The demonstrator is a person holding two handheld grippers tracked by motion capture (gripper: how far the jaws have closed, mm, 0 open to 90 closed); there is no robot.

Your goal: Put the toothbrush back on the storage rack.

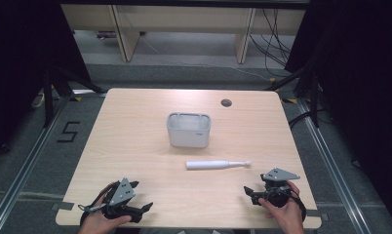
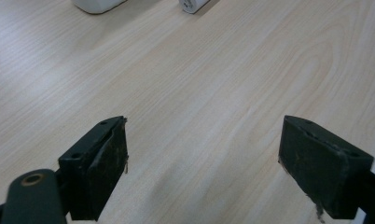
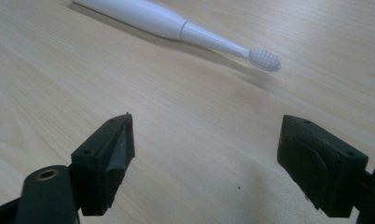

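A white electric toothbrush (image 1: pixel 216 165) lies flat on the wooden table (image 1: pixel 135 146), its brush head pointing right. Behind it stands a white rectangular container (image 1: pixel 188 129), open at the top. In the right gripper view the toothbrush (image 3: pixel 176 23) lies just ahead of my right gripper (image 3: pixel 204 149), whose jaws stand wide apart with nothing between them. My right gripper (image 1: pixel 255 194) rests near the table's front right edge, held by a hand. My left gripper (image 1: pixel 143 209) sits at the front left, open and empty. In the left gripper view, the left gripper (image 2: pixel 204 158) looks over bare wood; the container's base (image 2: pixel 98 4) and the toothbrush's butt end (image 2: pixel 193 4) show at the top.
A round cable hole (image 1: pixel 226 103) sits near the table's far right edge. Beyond the table are wooden furniture legs (image 1: pixel 126 34) and loose cables (image 1: pixel 277 39) on the grey floor. Black stand legs (image 1: pixel 50 92) flank the table at left and right.
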